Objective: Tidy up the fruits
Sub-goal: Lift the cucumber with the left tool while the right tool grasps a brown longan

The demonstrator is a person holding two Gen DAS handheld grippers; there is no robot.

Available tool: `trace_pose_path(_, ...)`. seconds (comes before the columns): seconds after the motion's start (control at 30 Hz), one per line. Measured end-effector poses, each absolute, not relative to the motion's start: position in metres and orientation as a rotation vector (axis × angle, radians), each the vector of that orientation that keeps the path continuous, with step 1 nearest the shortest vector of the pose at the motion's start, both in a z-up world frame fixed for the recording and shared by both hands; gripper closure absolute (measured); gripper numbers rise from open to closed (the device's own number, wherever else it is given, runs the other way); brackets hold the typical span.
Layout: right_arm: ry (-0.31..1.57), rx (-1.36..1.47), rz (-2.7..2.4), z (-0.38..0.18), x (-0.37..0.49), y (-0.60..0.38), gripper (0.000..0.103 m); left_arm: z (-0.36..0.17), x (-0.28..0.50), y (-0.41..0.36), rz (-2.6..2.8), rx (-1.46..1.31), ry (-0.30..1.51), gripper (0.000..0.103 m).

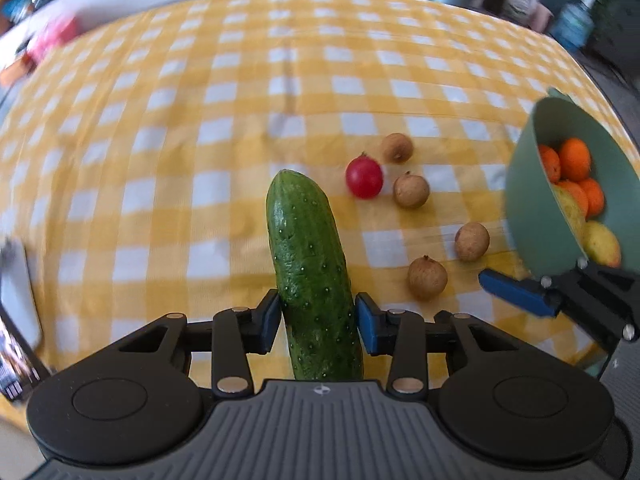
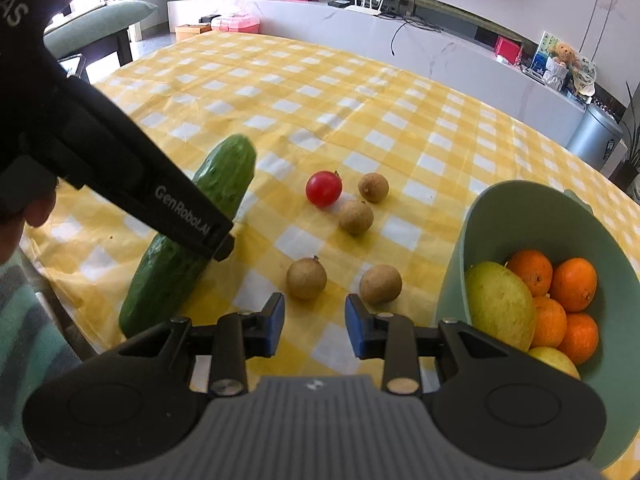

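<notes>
A green cucumber [image 1: 308, 248] lies on the yellow checked tablecloth [image 1: 200, 120], and my left gripper [image 1: 316, 312] is shut on its near half, both blue pads against its sides. The right wrist view shows the cucumber [image 2: 224, 176] under the left gripper's black housing [image 2: 120, 160]. A red round fruit [image 1: 364, 178] [image 2: 324, 189] and several brown longans [image 1: 411, 190] [image 2: 306, 278] lie to its right. My right gripper [image 2: 315, 316] hovers open over the cloth with nothing between its pads, beside a green bowl [image 2: 520, 216] [image 1: 528, 200] holding oranges [image 2: 572, 284] and yellow-green fruit [image 2: 500, 312].
A flat screen device [image 1: 16, 292] lies at the table's left edge. Beyond the table stand a white counter [image 2: 440, 52] with boxes and a router, a grey bin [image 2: 596, 136] and a green-cushioned chair [image 2: 100, 20]. A person's sleeve [image 2: 24, 340] is at lower left.
</notes>
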State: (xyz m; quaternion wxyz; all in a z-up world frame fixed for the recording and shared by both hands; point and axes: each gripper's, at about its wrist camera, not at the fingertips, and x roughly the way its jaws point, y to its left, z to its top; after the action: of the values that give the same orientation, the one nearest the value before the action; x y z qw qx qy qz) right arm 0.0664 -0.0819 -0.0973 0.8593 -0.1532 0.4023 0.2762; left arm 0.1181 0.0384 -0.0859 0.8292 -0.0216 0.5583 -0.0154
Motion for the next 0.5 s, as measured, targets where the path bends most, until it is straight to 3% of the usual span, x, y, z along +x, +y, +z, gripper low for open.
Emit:
trace_pose_path(0.07, 0.832, -0.32, 0.583, -0.098, 0.069, -0.08, 0.066, -0.087, 0.121, 0.038, -0.055, -0.032, 1.193, 0.058)
trace_pose_path(0.5, 0.811, -0.37, 0.62, -0.108, 0.077, -0.063, 0.067, -0.098, 0.122, 0.059, -0.01, -0.216, 1.267, 0.047)
